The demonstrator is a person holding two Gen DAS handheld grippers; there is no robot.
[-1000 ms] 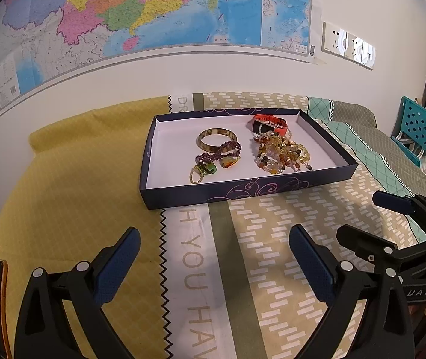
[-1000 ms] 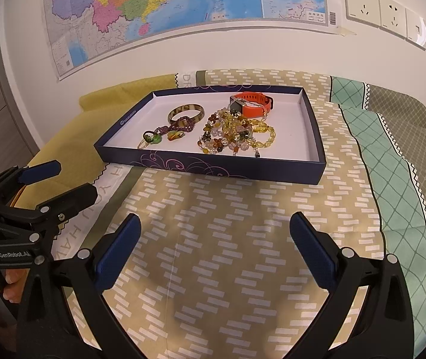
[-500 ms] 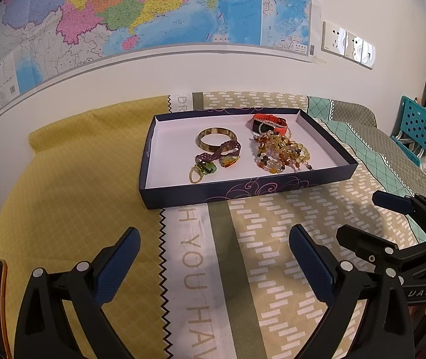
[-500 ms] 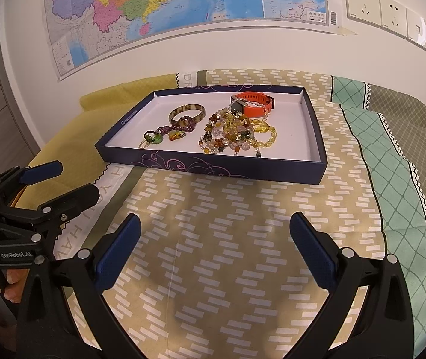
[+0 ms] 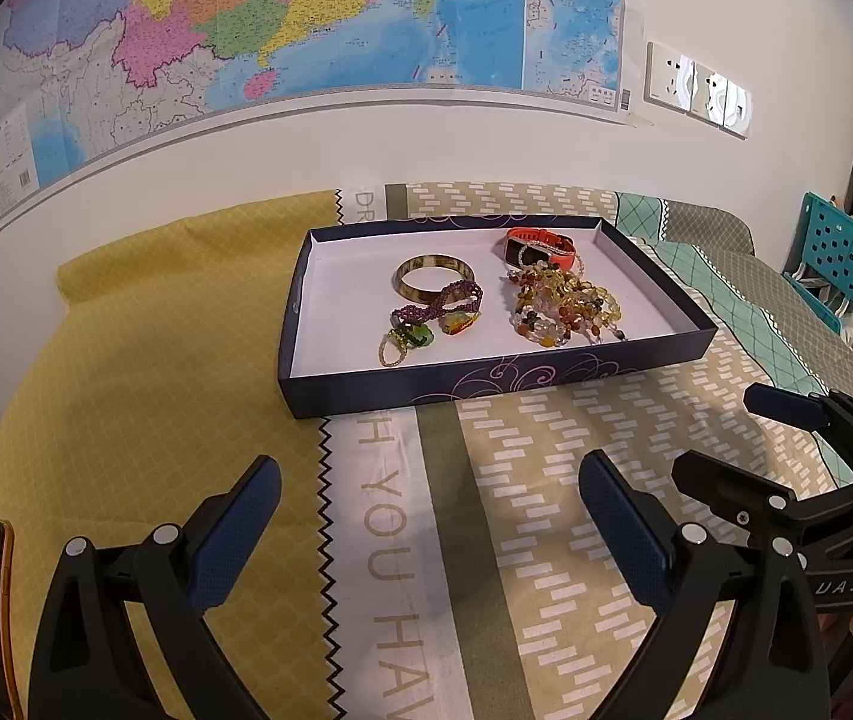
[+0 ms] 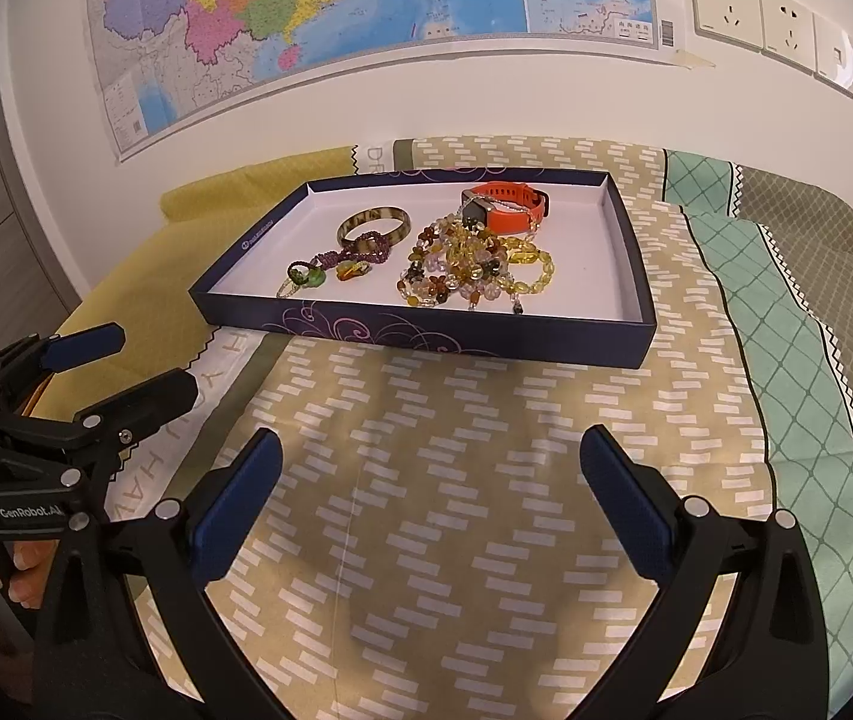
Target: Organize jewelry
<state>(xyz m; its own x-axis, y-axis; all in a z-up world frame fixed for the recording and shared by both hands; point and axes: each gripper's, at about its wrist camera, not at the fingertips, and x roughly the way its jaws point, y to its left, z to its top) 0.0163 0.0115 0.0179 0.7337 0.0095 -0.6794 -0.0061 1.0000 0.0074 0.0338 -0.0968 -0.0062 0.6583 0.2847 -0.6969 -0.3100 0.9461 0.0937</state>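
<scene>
A dark blue tray (image 5: 486, 381) (image 6: 426, 336) with a white floor lies on the bed. In it are a brown bangle (image 5: 433, 279) (image 6: 374, 223), a purple beaded cord with green and orange stones (image 5: 435, 315) (image 6: 342, 264), a heap of amber bead bracelets (image 5: 564, 312) (image 6: 474, 267) and an orange watch (image 5: 540, 245) (image 6: 507, 210). My left gripper (image 5: 426, 522) (image 6: 120, 363) is open and empty, well short of the tray. My right gripper (image 6: 429, 489) (image 5: 744, 432) is open and empty too, beside the left one.
The bed has a patterned cover, yellow at the left (image 5: 144, 330), tan with white dashes in the middle (image 6: 456, 450), green lattice at the right (image 6: 798, 324). A map (image 5: 306, 18) and sockets (image 5: 696, 87) are on the wall behind. A teal chair (image 5: 840, 252) stands at the right.
</scene>
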